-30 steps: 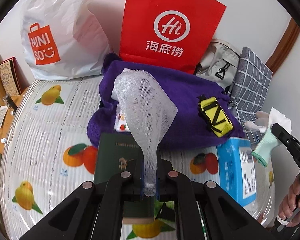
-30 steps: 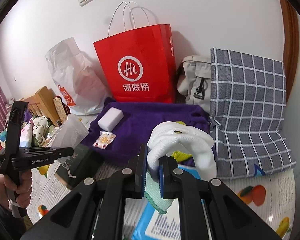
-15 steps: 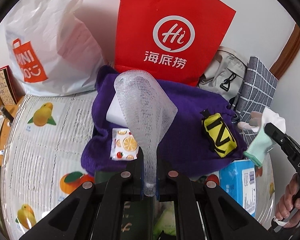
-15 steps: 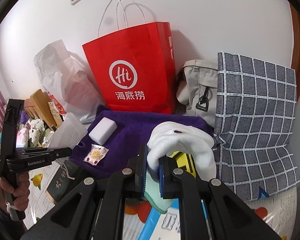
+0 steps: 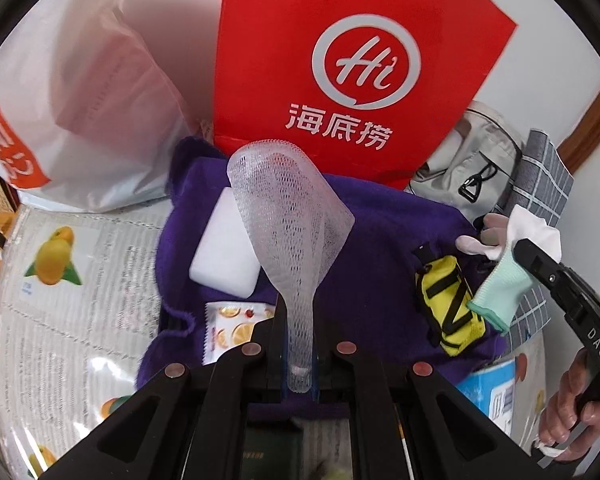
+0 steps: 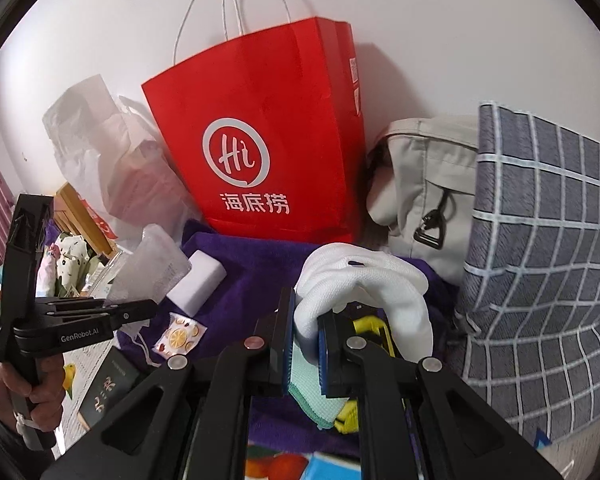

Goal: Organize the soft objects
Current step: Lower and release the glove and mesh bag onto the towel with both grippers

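i have both hands loaded, so the job right now looks like carrying soft things to the purple towel (image 5: pixel 380 240) that lies spread at the foot of the red paper bag (image 5: pixel 340 60). my left gripper (image 5: pixel 300 364) is pinched down on the narrow end of a white foam net sleeve (image 5: pixel 288 216); i hold it by that thin stem so the wide mesh end stands up and fans out above the towel, which keeps it from being crushed. my right gripper (image 6: pixel 304 344) is clamped on a white glove with a mint green cuff (image 6: pixel 364 280), gripped near the wrist so the fingers flop forward over the jaws, just above the yellow pouch (image 6: pixel 368 326) on the towel. already resting on that towel are a white sponge block (image 5: pixel 228 252) and a small citrus-print packet (image 5: pixel 232 324), well apart from the pouch, so there is open purple cloth between them where i judge the sleeve could go. a grey canvas bag (image 6: pixel 428 184) and a checked cushion (image 6: pixel 540 264) lean at the right by the wall, and a white plastic shopping bag (image 5: pixel 80 100) slumps to the left. both pieces are light and springy, so i expect them to shift or roll once let go.
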A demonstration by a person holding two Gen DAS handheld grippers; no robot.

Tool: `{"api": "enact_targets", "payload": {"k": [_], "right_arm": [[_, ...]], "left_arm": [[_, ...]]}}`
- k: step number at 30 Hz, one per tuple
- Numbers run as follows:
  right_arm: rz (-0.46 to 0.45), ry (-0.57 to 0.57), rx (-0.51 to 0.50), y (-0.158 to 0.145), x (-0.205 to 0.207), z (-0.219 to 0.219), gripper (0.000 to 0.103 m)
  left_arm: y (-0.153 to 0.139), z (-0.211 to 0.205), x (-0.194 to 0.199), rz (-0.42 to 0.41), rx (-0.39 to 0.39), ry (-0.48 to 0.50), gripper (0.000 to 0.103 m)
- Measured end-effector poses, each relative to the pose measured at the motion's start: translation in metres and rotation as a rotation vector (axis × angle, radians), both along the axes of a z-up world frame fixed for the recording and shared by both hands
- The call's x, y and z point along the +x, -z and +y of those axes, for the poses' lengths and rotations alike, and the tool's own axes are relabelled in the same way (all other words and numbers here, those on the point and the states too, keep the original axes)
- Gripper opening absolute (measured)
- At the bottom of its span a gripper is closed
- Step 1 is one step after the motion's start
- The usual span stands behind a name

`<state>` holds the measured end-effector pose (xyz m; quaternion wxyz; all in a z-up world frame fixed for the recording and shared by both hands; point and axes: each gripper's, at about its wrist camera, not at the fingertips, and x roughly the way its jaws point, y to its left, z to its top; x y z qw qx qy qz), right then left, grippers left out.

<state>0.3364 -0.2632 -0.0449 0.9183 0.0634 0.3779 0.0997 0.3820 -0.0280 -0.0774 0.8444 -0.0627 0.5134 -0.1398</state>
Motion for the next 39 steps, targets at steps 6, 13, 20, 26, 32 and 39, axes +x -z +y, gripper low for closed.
{"api": "enact_targets", "payload": {"k": [6,13,20,26,32,39], "right_arm": [[0.032,-0.016,0.016,0.013,0.024,-0.001,0.010],[0.130,-0.045,0.058,0.046,0.045,-0.004,0.011],[0.212,-0.027,0.132,0.076,0.057,-0.017,0.015],[0.220,-0.053,0.023,0.078,0.056,-0.009,0.033],[0.224,-0.055,-0.107,0.080,0.055,-0.003,0.066],[0.212,-0.020,-0.150,0.073,0.049,-0.002,0.071]], "left_arm": [[0.008,-0.011,0.021,0.026,-0.026,0.025,0.008],[0.016,-0.019,0.041,0.057,-0.034,0.032,0.008],[0.038,-0.020,0.049,0.101,-0.017,0.033,0.008],[0.050,-0.013,0.054,0.129,-0.018,0.005,0.008],[0.046,-0.016,0.050,0.136,-0.021,0.024,0.018],[0.046,-0.020,0.048,0.141,0.020,0.011,0.053]]}}
